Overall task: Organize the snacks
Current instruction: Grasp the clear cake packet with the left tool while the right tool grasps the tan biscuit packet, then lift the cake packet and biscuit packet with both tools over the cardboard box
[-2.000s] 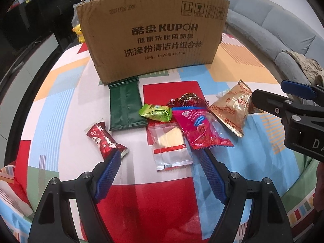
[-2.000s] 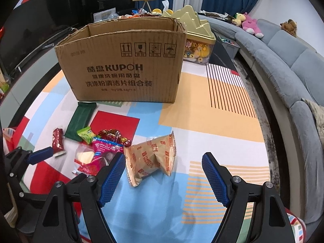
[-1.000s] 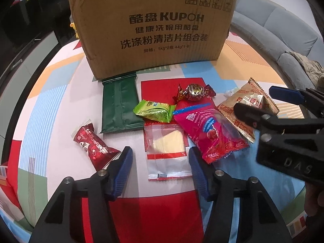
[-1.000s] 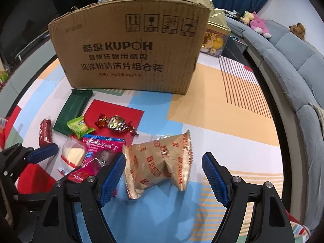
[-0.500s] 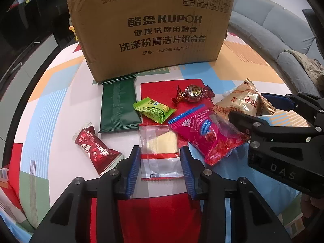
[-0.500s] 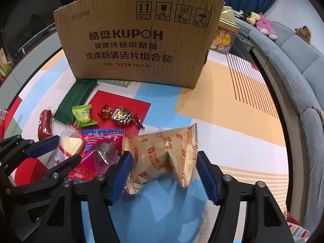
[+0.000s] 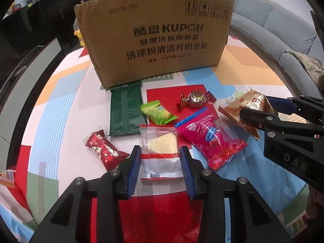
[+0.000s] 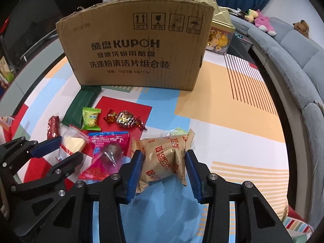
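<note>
Both sets of jaws have just been closing. The left gripper (image 7: 160, 162) is now clamped on the clear packet (image 7: 160, 151), whose lower half lies between the blue pads (image 7: 134, 168), the pale wafer just ahead of the tips. The right gripper (image 8: 164, 168) is closed on the fortune biscuit bag (image 8: 164, 158), pads pressed to both its sides. A second ago both stood wider, straddling the same packets. Both grasps are judged made; a lift toward the cardboard box (image 7: 154, 38), well ahead of the fingers, comes next. The other snacks lie untouched between.
</note>
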The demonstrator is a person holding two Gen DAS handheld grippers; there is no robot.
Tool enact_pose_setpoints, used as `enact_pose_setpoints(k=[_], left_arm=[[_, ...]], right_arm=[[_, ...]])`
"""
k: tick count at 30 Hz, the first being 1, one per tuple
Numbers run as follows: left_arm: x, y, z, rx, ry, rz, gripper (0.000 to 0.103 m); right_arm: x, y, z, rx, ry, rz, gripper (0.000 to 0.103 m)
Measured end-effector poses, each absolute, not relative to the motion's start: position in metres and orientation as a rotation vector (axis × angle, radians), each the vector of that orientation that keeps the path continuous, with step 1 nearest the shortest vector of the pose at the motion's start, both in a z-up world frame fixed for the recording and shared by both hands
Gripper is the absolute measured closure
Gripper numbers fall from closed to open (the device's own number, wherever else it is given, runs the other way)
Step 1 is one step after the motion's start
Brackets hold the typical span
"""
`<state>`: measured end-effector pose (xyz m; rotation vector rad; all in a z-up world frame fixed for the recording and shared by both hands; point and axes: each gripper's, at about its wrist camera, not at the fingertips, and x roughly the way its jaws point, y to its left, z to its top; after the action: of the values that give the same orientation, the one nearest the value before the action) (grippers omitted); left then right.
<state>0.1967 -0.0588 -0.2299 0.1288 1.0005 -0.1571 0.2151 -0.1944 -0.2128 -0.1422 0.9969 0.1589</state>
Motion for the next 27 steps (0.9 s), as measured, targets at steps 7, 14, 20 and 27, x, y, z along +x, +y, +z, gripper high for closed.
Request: enact_pose_setpoints(k=[7, 14, 20, 27], left_arm=[[0.189, -0.058, -0.218, 0.136, 0.970, -0.151, 0.065], [0.184, -0.056, -0.206, 0.136, 0.943, -0.143, 0.065], [0.182, -0.056, -0.196, 0.137, 0.920, -0.138, 0.065], [0.179, -0.053, -0.177, 0.131, 0.885, -0.126, 0.065]], right_arm=[[0.208, -0.193, -0.200, -0.150, 0.967, 0.158, 0.059], [0.205, -0.193, -0.187, -0.149, 0.942, 0.155, 0.059], [0.201, -0.194, -0.174, -0.147, 0.920, 0.155, 0.059], [0.195, -0.190, -0.152, -0.158, 0.878, 0.159, 0.060]])
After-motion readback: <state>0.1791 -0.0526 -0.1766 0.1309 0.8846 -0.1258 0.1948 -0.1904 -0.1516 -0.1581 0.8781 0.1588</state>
